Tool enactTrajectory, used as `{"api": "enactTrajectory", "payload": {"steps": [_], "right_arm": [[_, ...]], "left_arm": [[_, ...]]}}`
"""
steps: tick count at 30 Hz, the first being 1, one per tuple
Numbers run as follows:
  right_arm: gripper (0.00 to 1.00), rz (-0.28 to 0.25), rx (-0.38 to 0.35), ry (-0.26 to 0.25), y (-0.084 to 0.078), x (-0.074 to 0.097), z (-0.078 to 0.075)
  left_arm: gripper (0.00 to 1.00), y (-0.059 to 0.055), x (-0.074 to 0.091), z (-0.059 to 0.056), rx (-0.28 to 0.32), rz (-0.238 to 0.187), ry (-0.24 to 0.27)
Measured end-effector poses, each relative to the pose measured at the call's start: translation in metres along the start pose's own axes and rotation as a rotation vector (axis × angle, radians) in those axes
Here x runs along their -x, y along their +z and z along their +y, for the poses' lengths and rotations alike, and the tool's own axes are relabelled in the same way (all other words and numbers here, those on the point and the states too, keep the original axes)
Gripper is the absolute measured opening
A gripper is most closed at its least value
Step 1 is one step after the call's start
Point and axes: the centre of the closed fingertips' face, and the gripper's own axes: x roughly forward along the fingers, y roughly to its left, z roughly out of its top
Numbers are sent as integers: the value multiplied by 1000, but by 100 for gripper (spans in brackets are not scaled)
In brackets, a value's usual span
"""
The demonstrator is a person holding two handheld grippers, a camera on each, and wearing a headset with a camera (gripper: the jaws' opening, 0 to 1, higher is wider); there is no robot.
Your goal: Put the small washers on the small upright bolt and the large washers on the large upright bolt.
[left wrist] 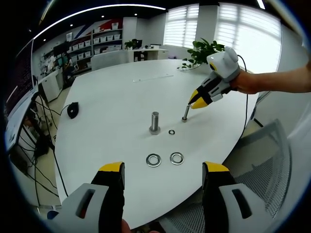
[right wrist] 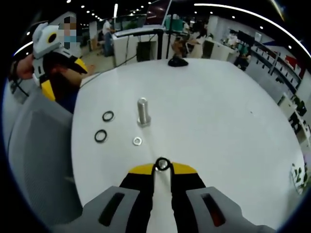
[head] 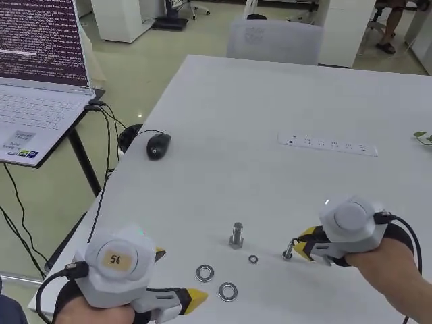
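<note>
The large upright bolt (head: 236,235) stands near the table's front, and the small upright bolt (head: 288,251) stands to its right. One small washer (head: 253,259) lies flat between them. Two large washers (head: 204,273) (head: 228,291) lie in front of the large bolt. My right gripper (head: 300,244) has its tips at the top of the small bolt (left wrist: 185,112). In the right gripper view my right gripper (right wrist: 162,171) is shut on a small washer (right wrist: 162,164). My left gripper (left wrist: 164,170) is open, low and short of the large washers (left wrist: 153,159) (left wrist: 177,158).
A black mouse (head: 158,145) lies at the table's left edge, its cable running off the side. A white power strip (head: 327,144) lies farther back on the right. A laptop (head: 34,101) sits on a stand left of the table. A grey chair (head: 273,40) stands at the far end.
</note>
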Motion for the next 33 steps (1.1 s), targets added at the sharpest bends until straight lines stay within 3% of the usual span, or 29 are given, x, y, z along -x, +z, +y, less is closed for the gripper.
{"api": "enactTrajectory", "payload": {"steps": [33], "right_arm": [[13,58,40,20,2,-7,2]], "left_arm": [[64,-1,1,1,10,-5,3]]}}
